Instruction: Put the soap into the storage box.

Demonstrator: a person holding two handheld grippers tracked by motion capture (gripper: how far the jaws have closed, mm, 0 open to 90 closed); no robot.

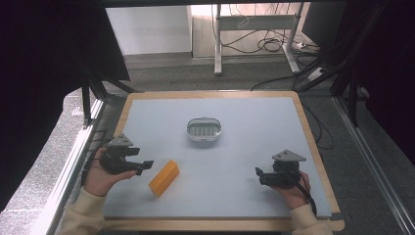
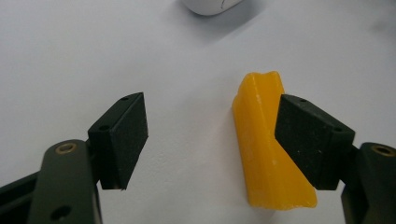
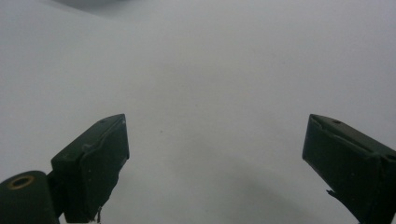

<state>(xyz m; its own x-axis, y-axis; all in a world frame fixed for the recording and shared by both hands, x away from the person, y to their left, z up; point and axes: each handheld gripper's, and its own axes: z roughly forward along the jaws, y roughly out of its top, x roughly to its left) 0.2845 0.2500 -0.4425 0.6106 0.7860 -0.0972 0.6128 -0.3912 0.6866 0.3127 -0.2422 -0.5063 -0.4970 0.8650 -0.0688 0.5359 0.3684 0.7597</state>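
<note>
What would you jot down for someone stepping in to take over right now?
Left gripper: open, empty, jaws beside the yellow block, one pad right next to it.
Right gripper: open, empty, over bare mat.
Block lies flat on the mat, near left; small grey dish sits mid-table, apart from it.
Done: nothing gripped yet.
Left: probably grip the block, perhaps for the dish.

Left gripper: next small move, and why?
Probably shift the left gripper sideways toward the yellow block to centre it, then close. The jaws stand open, and the block lies on the table under one jaw instead of in the gap.
</note>
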